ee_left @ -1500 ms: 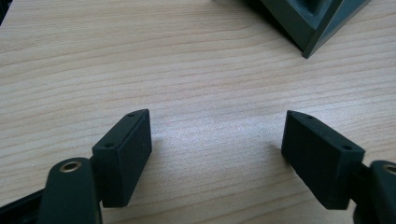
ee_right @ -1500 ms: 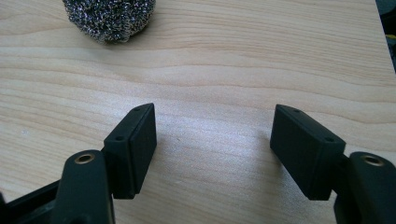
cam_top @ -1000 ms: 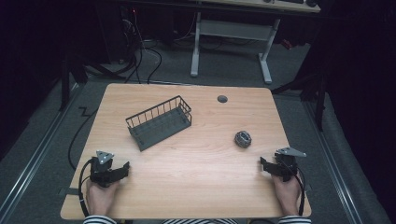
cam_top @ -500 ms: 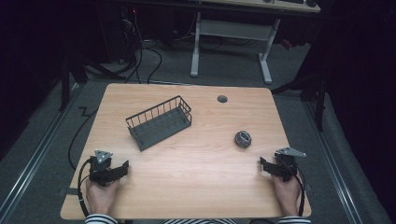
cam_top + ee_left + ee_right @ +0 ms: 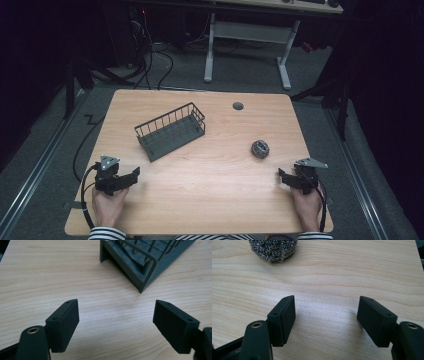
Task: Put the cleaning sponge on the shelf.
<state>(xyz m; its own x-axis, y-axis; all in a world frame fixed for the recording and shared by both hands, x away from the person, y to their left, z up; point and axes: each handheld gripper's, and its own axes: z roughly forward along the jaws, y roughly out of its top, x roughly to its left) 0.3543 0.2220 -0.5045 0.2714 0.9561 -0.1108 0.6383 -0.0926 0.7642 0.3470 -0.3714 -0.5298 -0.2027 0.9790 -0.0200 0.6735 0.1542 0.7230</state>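
Your left gripper sits near the front left corner of the table. Its jaws are wide apart, with nothing between them, just bare wood. The basket lies ahead of it, a bit to the right and not touching. In the left gripper view, one corner of the basket is near, past the jaws.

Your right gripper sits near the front right edge. Its jaws are apart too and hold nothing. The scrubber, a small shiny wire ball, rests on the table just ahead of it, a bit to the left. In the right gripper view, the scrubber is at the top, past the jaws.
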